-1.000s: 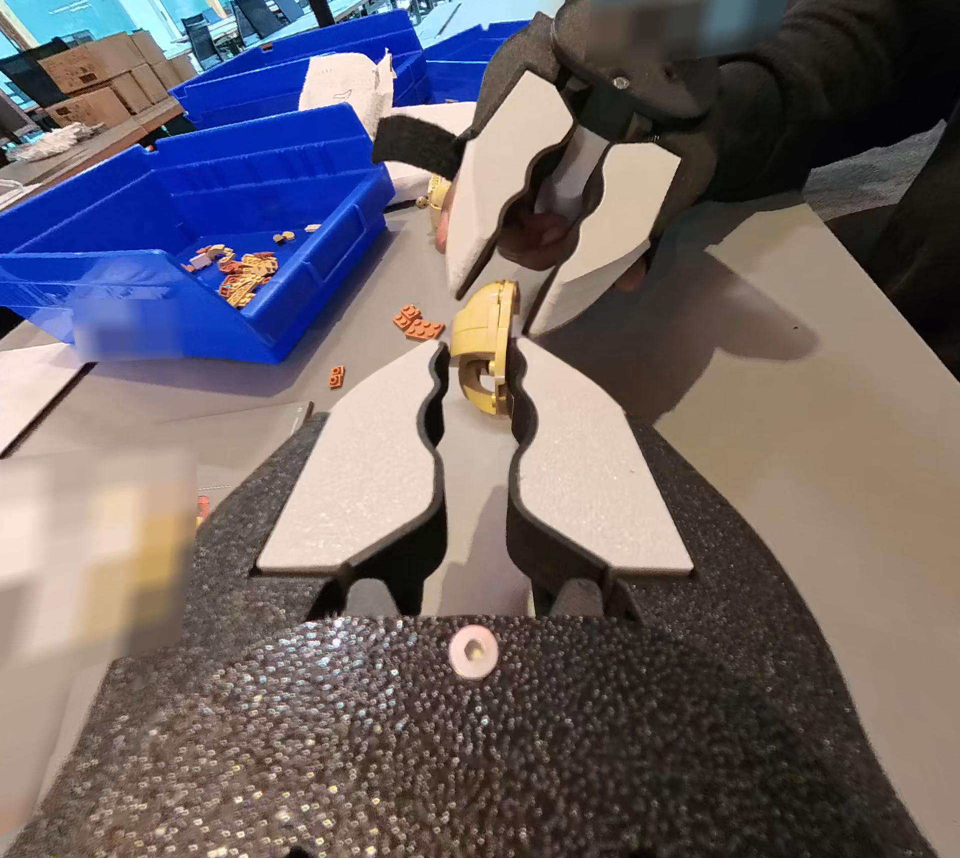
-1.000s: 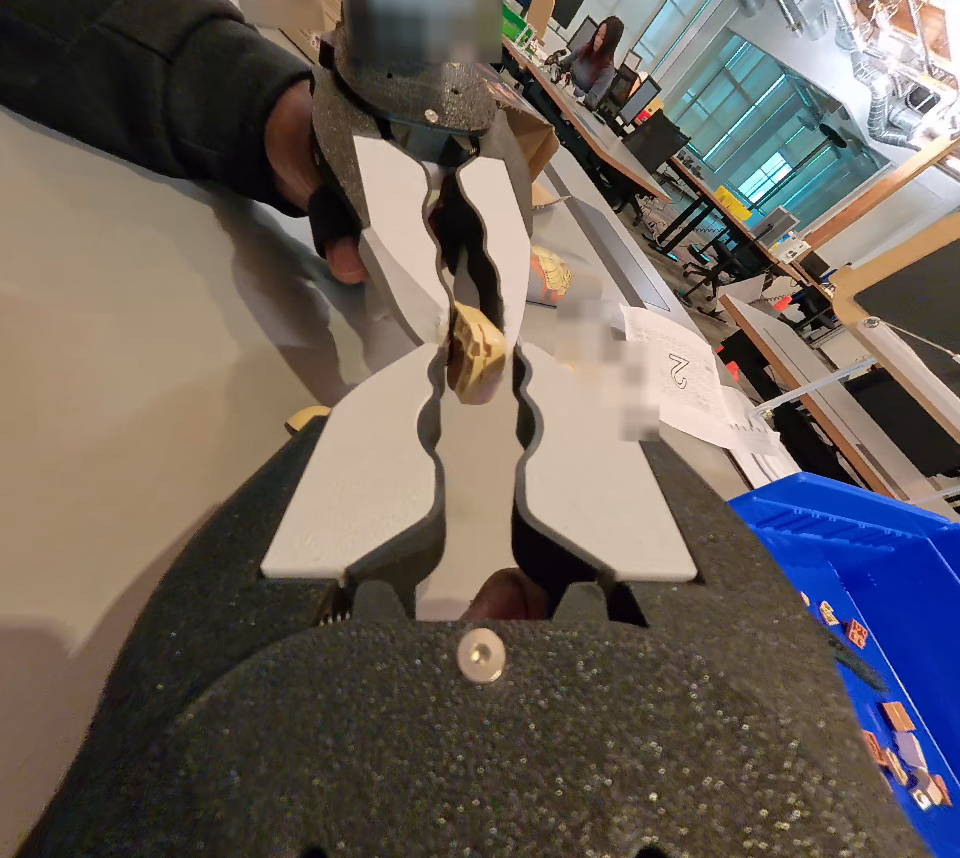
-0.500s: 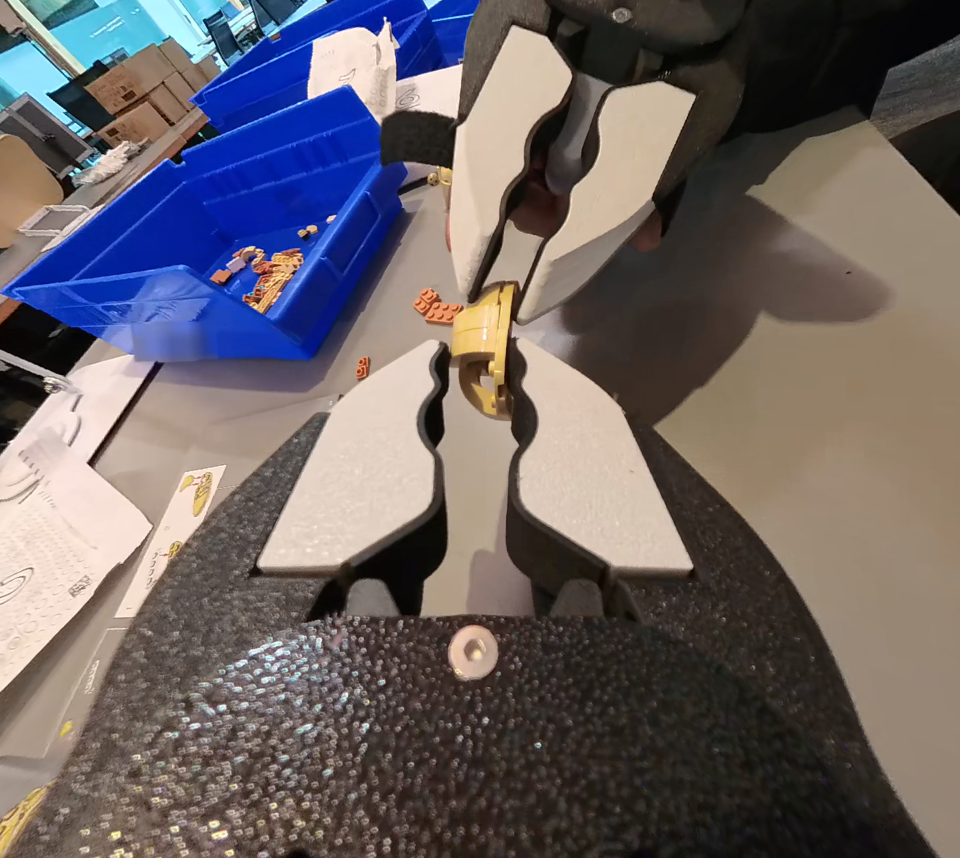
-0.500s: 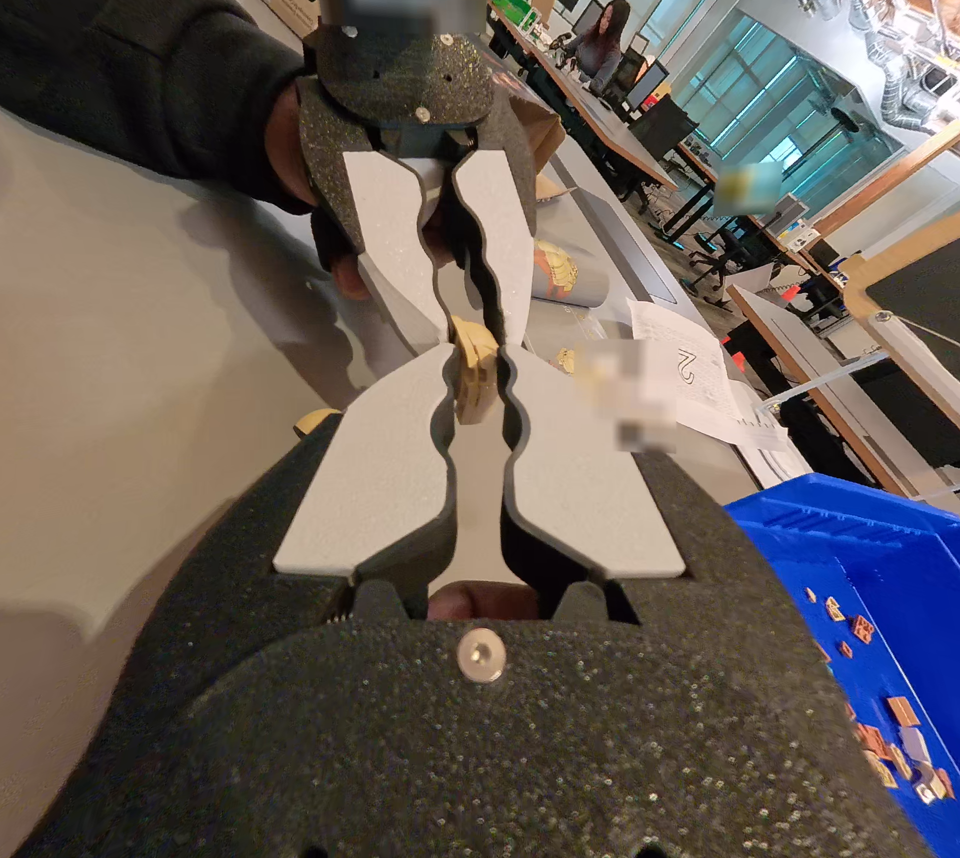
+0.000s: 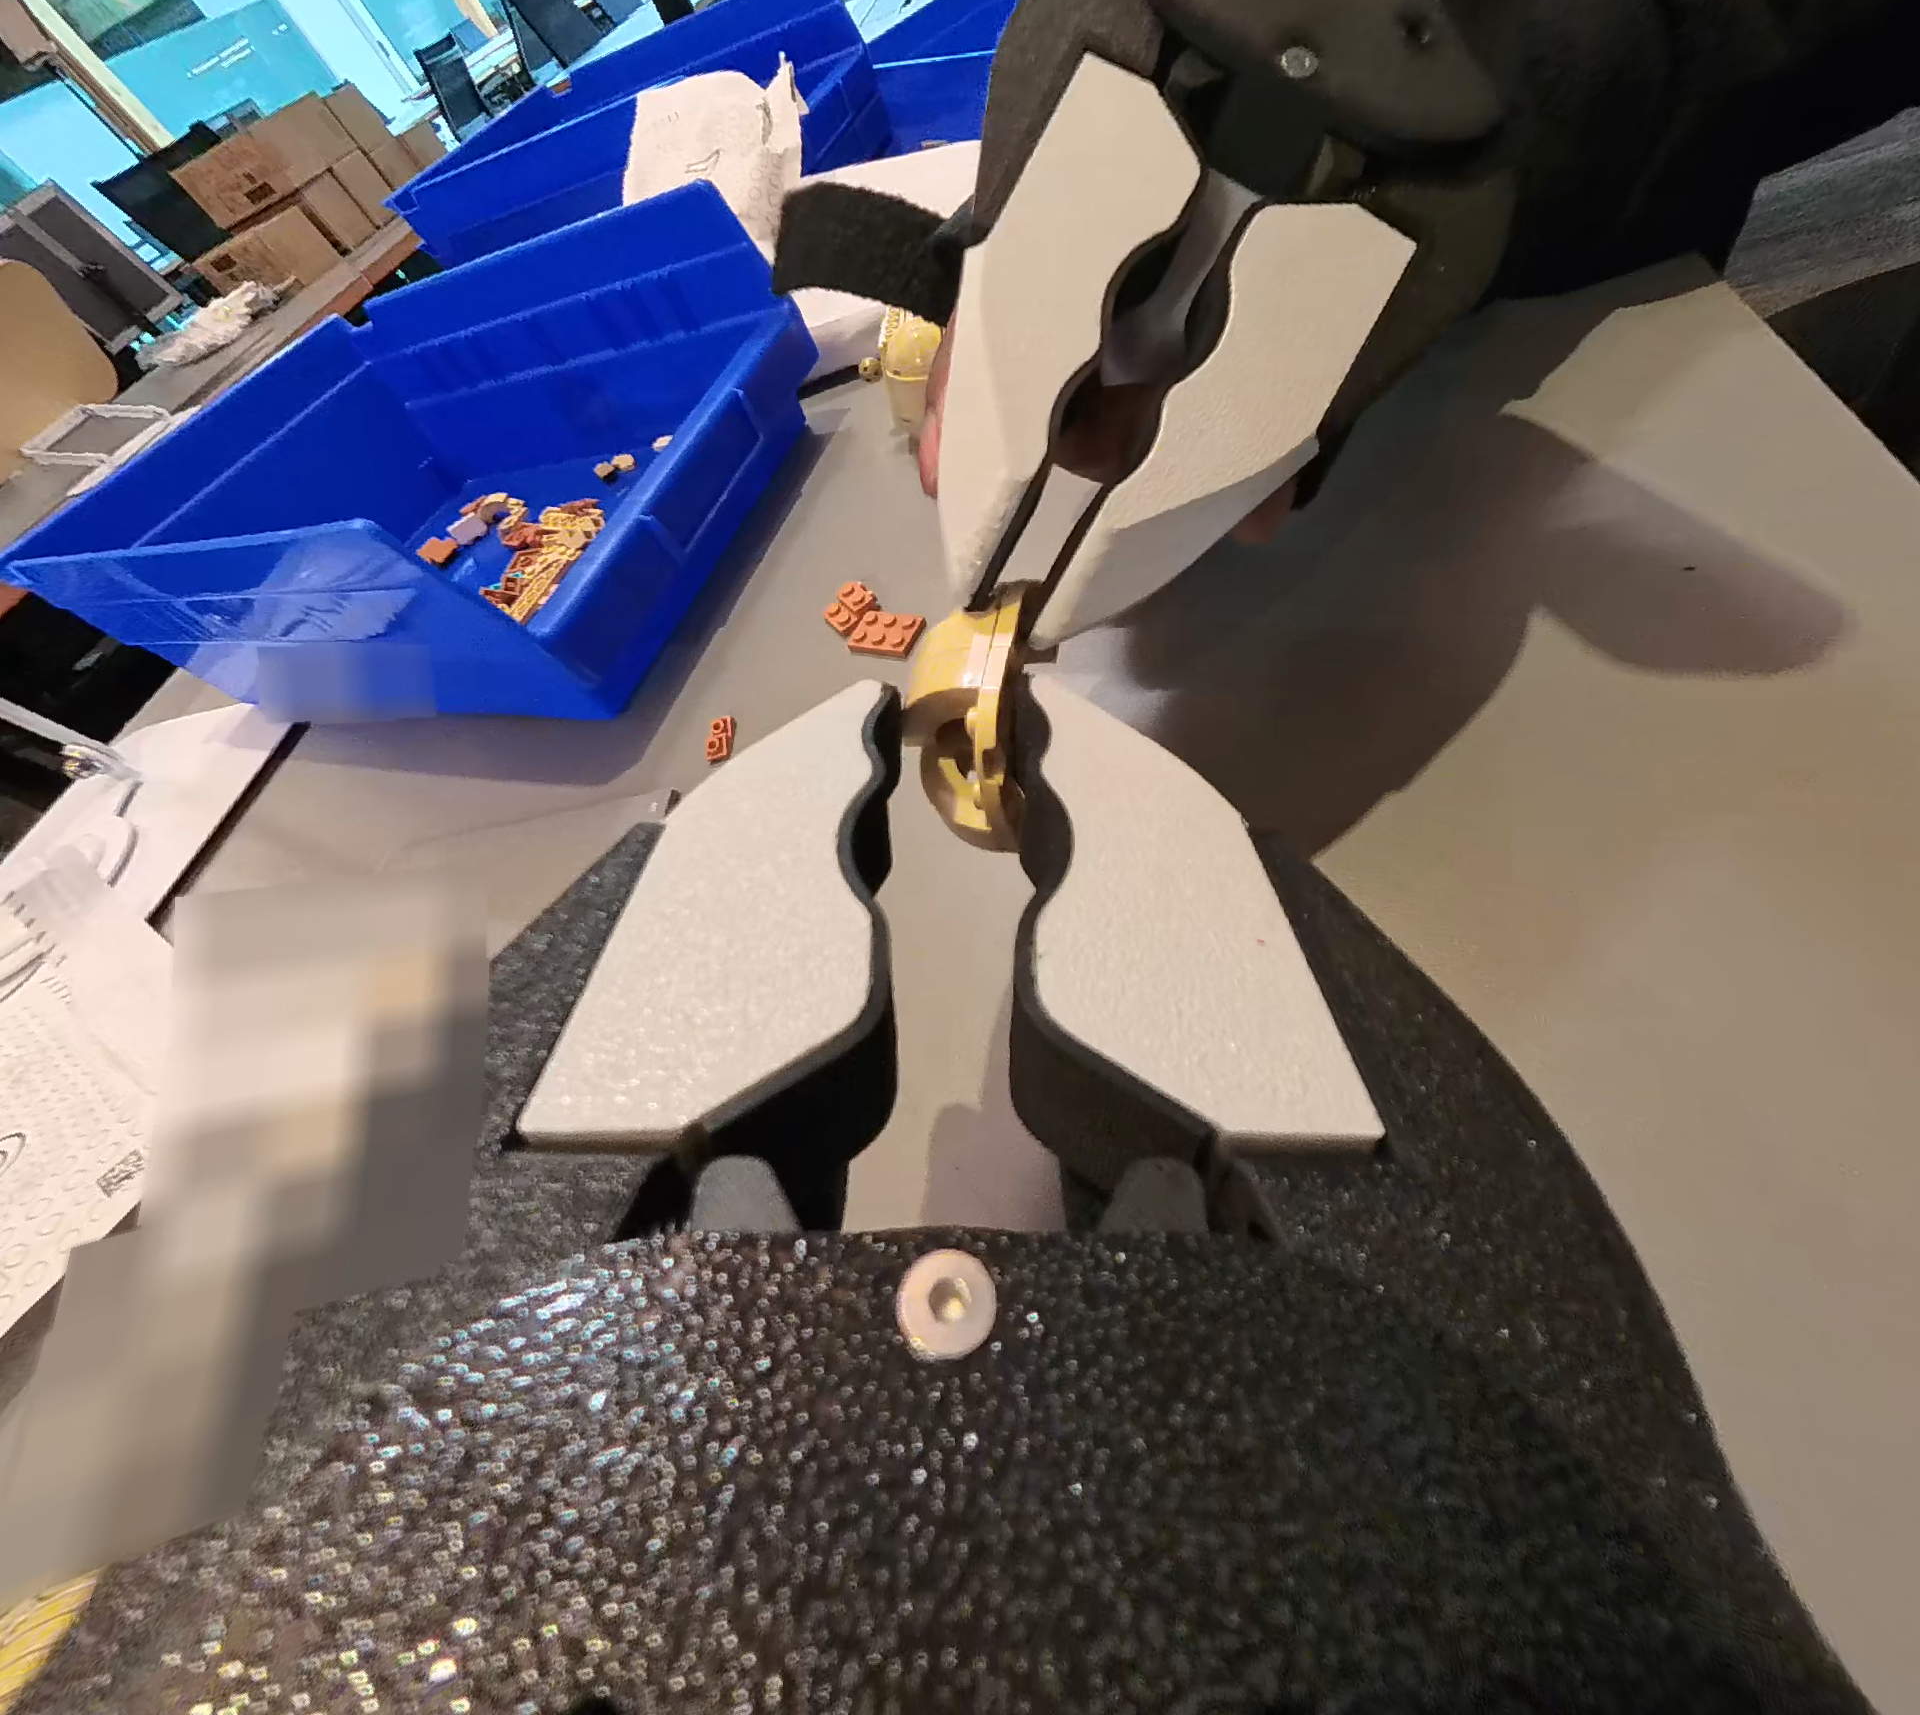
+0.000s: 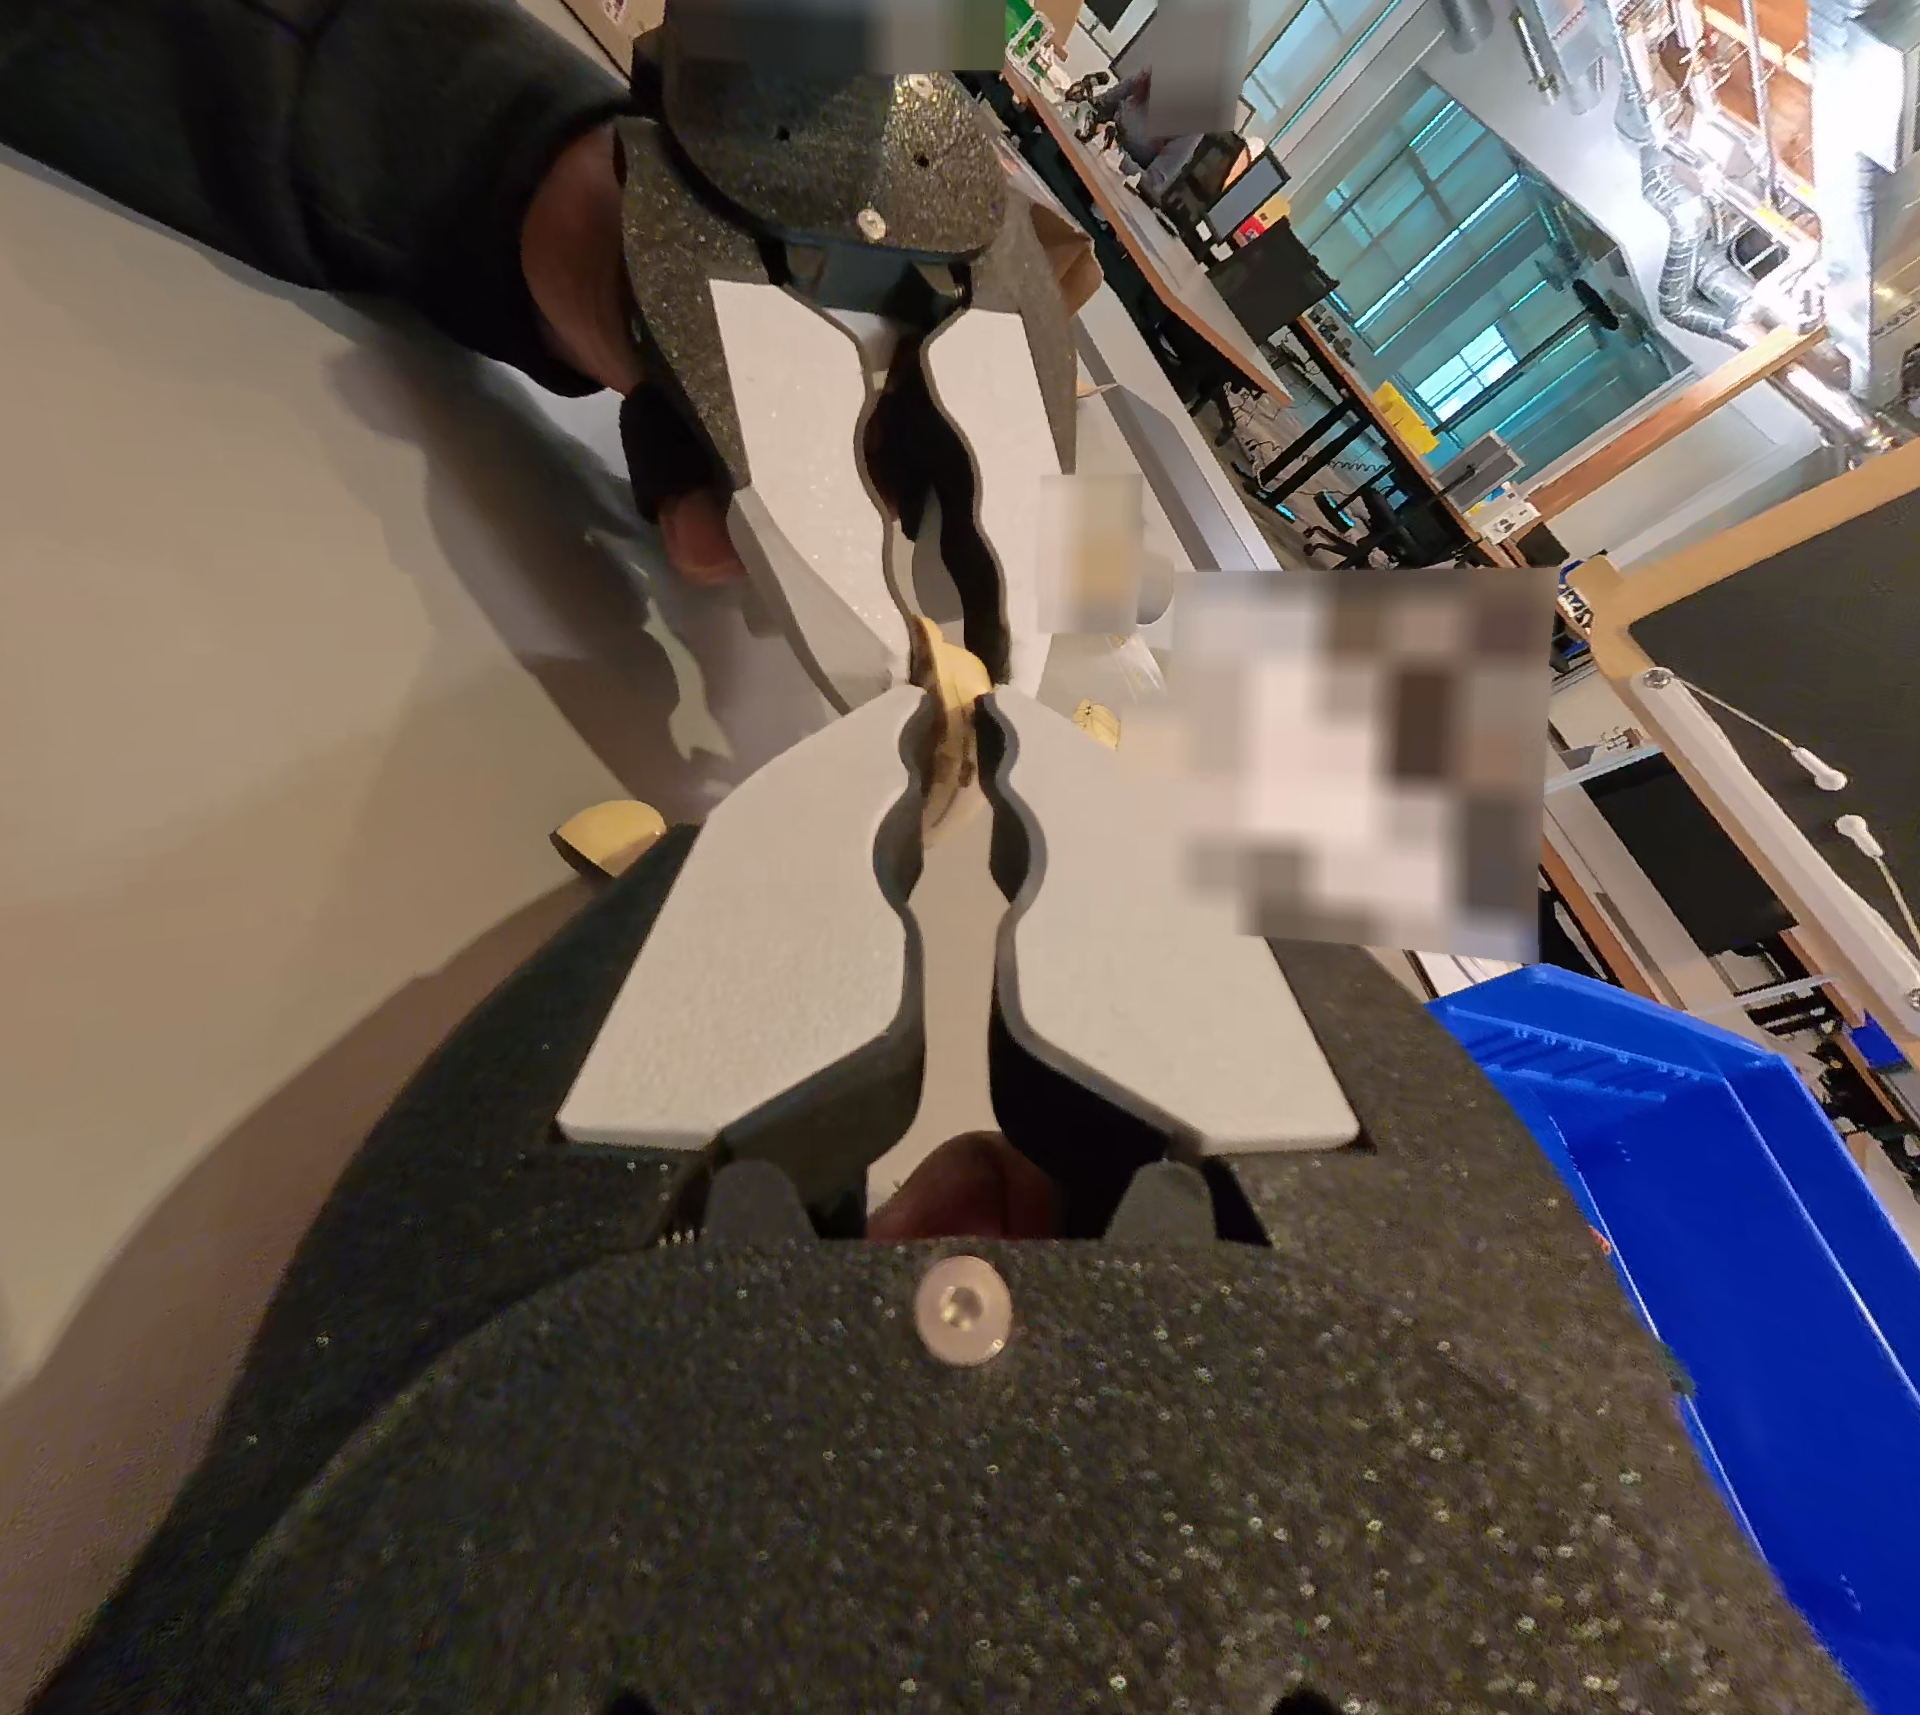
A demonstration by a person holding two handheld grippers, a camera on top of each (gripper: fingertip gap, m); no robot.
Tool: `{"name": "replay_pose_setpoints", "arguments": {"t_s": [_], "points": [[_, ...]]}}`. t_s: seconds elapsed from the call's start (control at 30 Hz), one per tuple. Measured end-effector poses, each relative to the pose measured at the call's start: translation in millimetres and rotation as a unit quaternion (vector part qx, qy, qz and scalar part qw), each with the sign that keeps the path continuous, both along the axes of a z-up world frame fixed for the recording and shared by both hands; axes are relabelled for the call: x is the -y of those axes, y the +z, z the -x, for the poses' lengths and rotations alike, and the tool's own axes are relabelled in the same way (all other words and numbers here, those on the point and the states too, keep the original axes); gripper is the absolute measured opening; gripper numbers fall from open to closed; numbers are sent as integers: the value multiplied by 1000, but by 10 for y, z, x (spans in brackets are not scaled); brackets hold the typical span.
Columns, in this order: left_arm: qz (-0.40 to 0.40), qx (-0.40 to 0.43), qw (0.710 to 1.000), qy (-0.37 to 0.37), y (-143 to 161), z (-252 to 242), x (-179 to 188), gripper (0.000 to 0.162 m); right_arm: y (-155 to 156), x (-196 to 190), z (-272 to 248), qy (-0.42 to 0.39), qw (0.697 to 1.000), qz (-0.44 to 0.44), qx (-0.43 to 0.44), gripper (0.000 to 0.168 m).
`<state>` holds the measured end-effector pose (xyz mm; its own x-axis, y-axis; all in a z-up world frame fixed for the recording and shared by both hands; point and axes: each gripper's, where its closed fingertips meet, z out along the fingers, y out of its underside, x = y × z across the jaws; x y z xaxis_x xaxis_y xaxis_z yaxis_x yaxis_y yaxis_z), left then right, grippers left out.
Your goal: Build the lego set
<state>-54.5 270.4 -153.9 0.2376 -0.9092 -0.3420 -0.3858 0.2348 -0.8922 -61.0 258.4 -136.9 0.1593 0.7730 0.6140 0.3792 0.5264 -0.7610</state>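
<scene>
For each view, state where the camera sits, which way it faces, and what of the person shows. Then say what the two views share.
Left wrist view: on the left gripper, facing along its fingers across the grey table toward the blue bin; the right gripper and a dark sleeve show opposite.
Right wrist view: on the right gripper, facing the left gripper and the hand holding it.
Shared: both grippers meeting on the tan lego piece, and the table.
</scene>
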Motion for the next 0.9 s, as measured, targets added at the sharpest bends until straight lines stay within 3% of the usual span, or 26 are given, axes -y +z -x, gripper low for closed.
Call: {"name": "replay_pose_setpoints", "arguments": {"t_s": [0.13, 0.33, 0.67, 0.9], "points": [[-11, 8, 1000, 1, 46, 2, -2, 20, 42, 0, -21, 1, 1000, 19, -24, 10], [-70, 17, 997, -9, 147, 17, 40, 20, 74, 26, -42, 30, 992, 114, -52, 29], [-116, 16, 993, -23, 182, -30, 113, 20, 68, 74, -33, 41, 990, 125, -50, 18], [-111, 10, 994, -19, 141, -29, 98, 19, 26, 55, -33, 26, 997, 70, -25, 17]]}}
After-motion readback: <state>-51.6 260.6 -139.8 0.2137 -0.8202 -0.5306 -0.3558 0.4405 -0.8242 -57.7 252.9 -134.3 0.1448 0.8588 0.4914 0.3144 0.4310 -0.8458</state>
